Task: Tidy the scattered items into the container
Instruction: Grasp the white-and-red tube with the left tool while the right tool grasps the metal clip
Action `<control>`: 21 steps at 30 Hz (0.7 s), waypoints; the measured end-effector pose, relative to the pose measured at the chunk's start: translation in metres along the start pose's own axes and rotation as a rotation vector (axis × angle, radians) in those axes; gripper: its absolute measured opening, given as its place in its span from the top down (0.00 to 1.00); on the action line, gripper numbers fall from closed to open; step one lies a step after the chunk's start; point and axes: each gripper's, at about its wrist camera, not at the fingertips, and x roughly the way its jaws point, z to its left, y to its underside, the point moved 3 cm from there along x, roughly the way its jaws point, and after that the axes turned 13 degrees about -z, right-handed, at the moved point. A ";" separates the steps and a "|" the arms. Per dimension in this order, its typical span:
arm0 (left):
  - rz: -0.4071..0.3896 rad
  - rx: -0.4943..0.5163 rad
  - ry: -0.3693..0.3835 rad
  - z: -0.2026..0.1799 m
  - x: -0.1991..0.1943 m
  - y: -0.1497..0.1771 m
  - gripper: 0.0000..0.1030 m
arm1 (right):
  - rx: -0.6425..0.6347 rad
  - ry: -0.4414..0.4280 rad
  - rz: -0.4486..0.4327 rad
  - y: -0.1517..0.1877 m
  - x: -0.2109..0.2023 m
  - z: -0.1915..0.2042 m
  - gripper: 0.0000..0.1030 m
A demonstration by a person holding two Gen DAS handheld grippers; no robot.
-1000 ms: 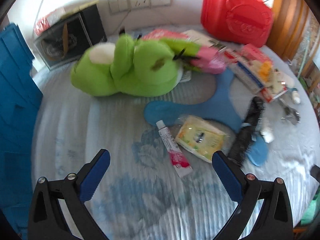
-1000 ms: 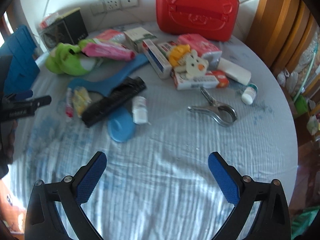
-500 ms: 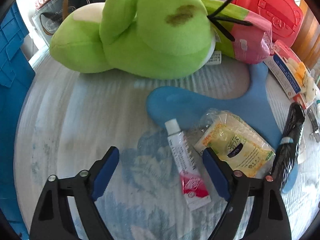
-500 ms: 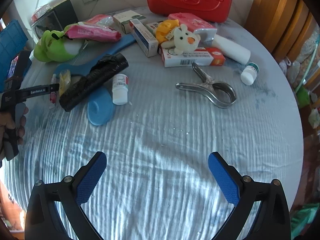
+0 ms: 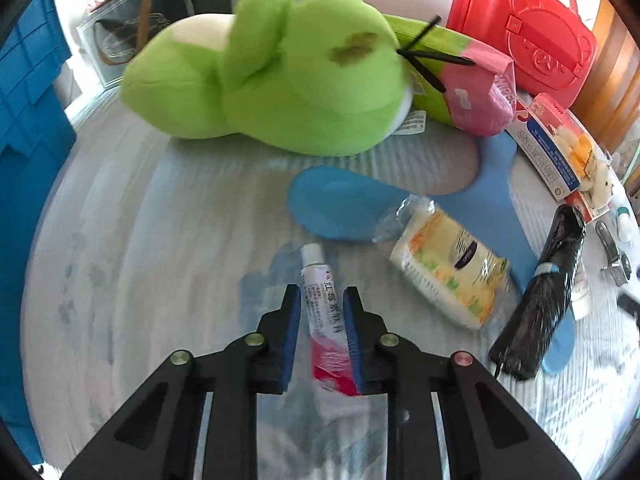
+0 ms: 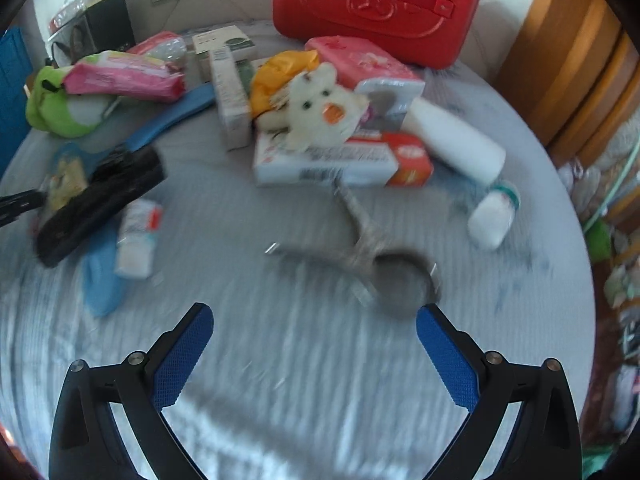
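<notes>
Lying on the pale striped cloth (image 5: 140, 240), one small white-and-pink tube (image 5: 325, 320) sits between the blue pads of the left gripper (image 5: 322, 300), which has clenched in on it from both sides; its white cap points away from the camera. Just beyond the cap is one blue flat plastic piece (image 5: 340, 204), and on that piece's right part rests one clear packet of yellow-printed pads (image 5: 448, 268). Right of the packet lies one black rolled bundle (image 5: 544, 292) with a blue band. Farther back is one green plush toy (image 5: 280, 80), touching one pink-and-green wipes pack (image 5: 476, 92); behind them stands one red case (image 5: 528, 36). A blue crate (image 5: 24, 128) fills the left edge of the left wrist view.

The right gripper (image 6: 316, 320) is spread wide and grasps nothing, hanging over bare cloth. Its view is blurred, but it shows things the left view barely reaches: one metal clamp (image 6: 360, 256) just ahead of the fingers, one white bottle (image 6: 456, 140) lying on its side, one small white bottle with a green cap (image 6: 494, 216), one small white plush animal (image 6: 320, 108) atop one white-and-red box (image 6: 344, 164), and two upright cartons behind. The tube itself cannot be made out in the right wrist view; only the left view shows the grip on it.
</notes>
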 end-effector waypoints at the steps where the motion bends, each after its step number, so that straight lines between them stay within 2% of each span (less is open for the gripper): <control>1: -0.001 -0.005 -0.004 0.003 -0.004 0.002 0.79 | -0.007 0.005 -0.005 -0.003 0.005 -0.006 0.00; 6: -0.001 -0.035 -0.017 0.017 -0.021 0.010 0.79 | -0.064 -0.033 -0.010 -0.014 0.023 -0.019 0.00; 8: 0.001 -0.041 -0.020 0.019 -0.026 0.014 0.79 | -0.106 -0.066 0.006 -0.014 0.031 -0.017 0.00; 12: 0.006 -0.058 -0.022 0.024 -0.028 0.011 0.79 | -0.177 -0.075 0.019 -0.012 0.037 -0.011 0.01; 14: 0.011 -0.063 -0.022 0.021 -0.026 0.016 0.79 | -0.179 -0.085 0.020 -0.011 0.036 -0.008 0.08; 17: 0.014 -0.069 -0.020 0.024 -0.029 0.017 0.79 | -0.160 -0.111 0.019 -0.011 0.032 -0.004 0.26; 19: 0.015 -0.068 -0.021 0.025 -0.029 0.018 0.79 | -0.162 -0.129 0.020 -0.011 0.027 0.002 0.51; 20: 0.016 -0.071 -0.019 0.026 -0.028 0.018 0.79 | -0.161 -0.137 0.022 -0.011 0.026 0.005 0.58; 21: 0.017 -0.073 -0.015 0.027 -0.025 0.016 0.79 | -0.159 -0.139 0.029 -0.010 0.024 0.008 0.57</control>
